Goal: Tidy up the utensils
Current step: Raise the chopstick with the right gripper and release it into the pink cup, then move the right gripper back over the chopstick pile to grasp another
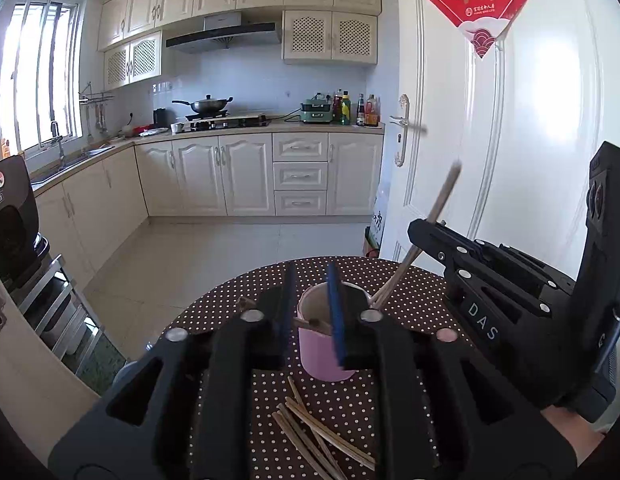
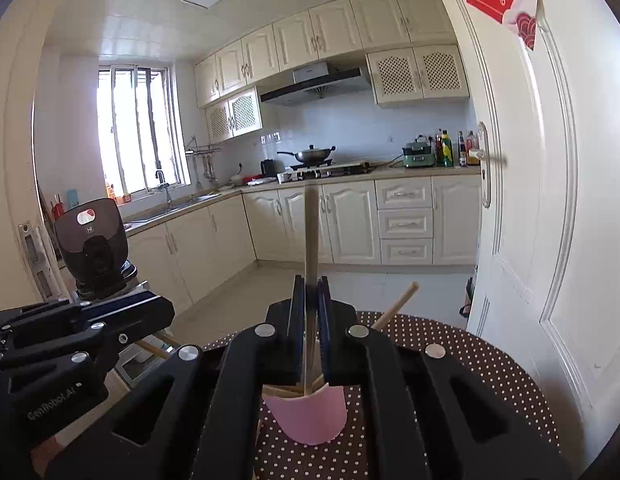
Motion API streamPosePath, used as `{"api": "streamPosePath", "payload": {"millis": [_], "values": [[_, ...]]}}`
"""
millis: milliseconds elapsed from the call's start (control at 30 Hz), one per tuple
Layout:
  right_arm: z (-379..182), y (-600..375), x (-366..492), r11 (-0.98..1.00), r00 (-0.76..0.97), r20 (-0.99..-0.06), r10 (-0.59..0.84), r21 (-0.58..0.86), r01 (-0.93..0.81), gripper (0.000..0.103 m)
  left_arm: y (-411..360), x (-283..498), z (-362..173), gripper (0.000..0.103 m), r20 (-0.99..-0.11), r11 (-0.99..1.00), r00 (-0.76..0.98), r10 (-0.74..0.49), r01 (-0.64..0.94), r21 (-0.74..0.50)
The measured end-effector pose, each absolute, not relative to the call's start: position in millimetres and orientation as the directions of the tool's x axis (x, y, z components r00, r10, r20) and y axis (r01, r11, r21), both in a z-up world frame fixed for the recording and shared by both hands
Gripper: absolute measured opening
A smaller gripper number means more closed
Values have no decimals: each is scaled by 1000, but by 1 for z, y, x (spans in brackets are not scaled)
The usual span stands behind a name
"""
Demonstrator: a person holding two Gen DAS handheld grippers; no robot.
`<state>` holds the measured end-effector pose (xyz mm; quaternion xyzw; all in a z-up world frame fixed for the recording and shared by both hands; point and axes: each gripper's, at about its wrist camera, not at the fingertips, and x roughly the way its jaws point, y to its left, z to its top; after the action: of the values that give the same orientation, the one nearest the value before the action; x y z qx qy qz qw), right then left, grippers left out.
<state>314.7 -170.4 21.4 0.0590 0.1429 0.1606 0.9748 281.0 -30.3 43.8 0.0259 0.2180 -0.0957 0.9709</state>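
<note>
A pink cup (image 1: 323, 354) stands on the round table with the brown dotted cloth (image 1: 238, 304). My left gripper (image 1: 311, 276) is open around the cup's near left rim. A chopstick (image 1: 308, 323) lies slanted across its jaws and into the cup, with no pad pressing on it. My right gripper (image 1: 419, 229) comes in from the right, shut on an upright chopstick (image 2: 311, 236) whose lower end is inside the pink cup (image 2: 308, 414). Seen from the right wrist, that gripper (image 2: 311, 285) sits just above the cup. Another chopstick (image 2: 394, 306) leans out of the cup. Several loose chopsticks (image 1: 313, 434) lie on the cloth in front of it.
A white door (image 1: 529, 160) with a metal handle (image 1: 401, 128) stands close on the right. A black appliance (image 1: 10, 216) on a metal rack is at the left. Beyond the table's far edge lie a tiled floor and kitchen cabinets (image 1: 222, 176).
</note>
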Motion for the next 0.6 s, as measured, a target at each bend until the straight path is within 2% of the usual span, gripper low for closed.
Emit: {"api": "streamPosePath", "payload": {"millis": [33,67,100,300,600], "values": [[21,-172,314,940,905,-265,333,170,-296,7,-30,279,44,42,-422,981,891,-170,192,10],[21,-172,313,939,903,-269,334,174,-295,7,-29,277,45,50,-415,982,895,-165,186,12],[21,-172,312,939,902,-273,335,176,-296,7,-28,274,46,54,-405,983,900,-161,182,13],[27,-174,296,937,900,-275,340,180,-299,8,-23,263,50,54,-408,986,900,-151,169,8],[30,-174,262,930,879,-307,366,147,-336,23,-9,232,47,64,-446,989,886,-130,147,4]]}}
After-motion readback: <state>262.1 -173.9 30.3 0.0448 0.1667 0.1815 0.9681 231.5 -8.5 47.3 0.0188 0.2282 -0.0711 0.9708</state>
